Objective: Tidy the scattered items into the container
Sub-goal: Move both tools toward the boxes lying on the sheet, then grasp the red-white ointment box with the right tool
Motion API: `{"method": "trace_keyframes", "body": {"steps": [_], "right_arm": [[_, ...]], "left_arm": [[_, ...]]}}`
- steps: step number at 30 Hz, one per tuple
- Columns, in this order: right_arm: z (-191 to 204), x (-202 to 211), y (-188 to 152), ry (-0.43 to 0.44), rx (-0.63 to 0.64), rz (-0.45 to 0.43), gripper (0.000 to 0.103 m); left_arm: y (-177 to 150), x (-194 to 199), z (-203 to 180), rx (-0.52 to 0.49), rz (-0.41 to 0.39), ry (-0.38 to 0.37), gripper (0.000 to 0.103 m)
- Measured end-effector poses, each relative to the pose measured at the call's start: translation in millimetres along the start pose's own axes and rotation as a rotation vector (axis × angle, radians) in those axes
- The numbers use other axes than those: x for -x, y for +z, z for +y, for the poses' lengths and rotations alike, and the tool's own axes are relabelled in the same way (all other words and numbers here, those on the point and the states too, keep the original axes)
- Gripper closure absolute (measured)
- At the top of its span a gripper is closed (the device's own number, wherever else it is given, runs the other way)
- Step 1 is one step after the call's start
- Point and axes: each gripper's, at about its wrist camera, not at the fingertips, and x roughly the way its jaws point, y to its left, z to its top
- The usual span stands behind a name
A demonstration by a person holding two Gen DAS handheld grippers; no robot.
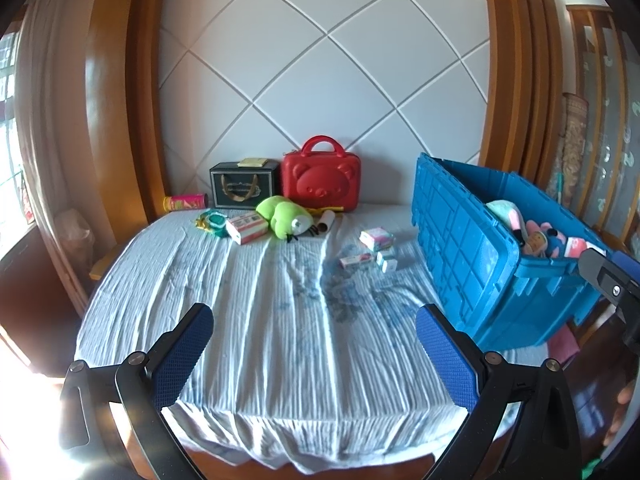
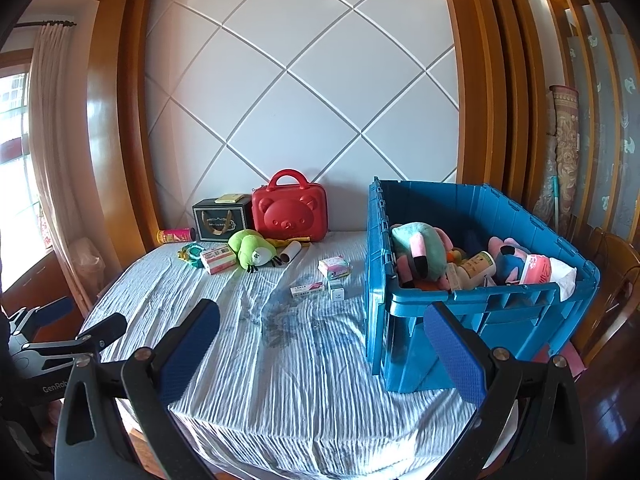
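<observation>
Quilted white wall (image 2: 304,92), wood trim, perhaps curtained window (image 2: 16,128).

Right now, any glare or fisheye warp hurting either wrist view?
Left wrist view: blown-out sunlight at lower left washes over the left gripper mount; headboard lines bow. Right wrist view: window overexposed at left, wood trim curves; blue crate and bed stay sharp.

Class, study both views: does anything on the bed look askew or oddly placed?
Yes. The blue crate sits tilted, overhanging the bed's right edge. The green plush lies toppled among scattered boxes.
</observation>
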Motion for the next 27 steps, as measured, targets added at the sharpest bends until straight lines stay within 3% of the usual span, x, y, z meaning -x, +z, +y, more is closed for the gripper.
{"method": "trace_keyframes", "body": {"steps": [7,14,19,27], "right_arm": [[20.6,-9.8,-8.4,0.005,-0.004,0.020,0.000],[42.8,-63.2,-9.8,0.035,0.029,0.085,0.000],[64.1,-141.6,-5.4,0.105,0.048,0.133,0.000],[94.6,-316.3,6.4,0.197,0.033,0.292,0.000]], "left_arm": [[-10.9,-10.0,20.0,0.002,0.024,-0.001,0.001],[-15.4,-57.9,45.2,0.038,0.095,0.012,0.001],[-11.4,-129.3,72.4,0.079,0.192,0.063,0.001],[16.1,-278.9,113.8,0.118,0.387,0.118,0.001]]}}
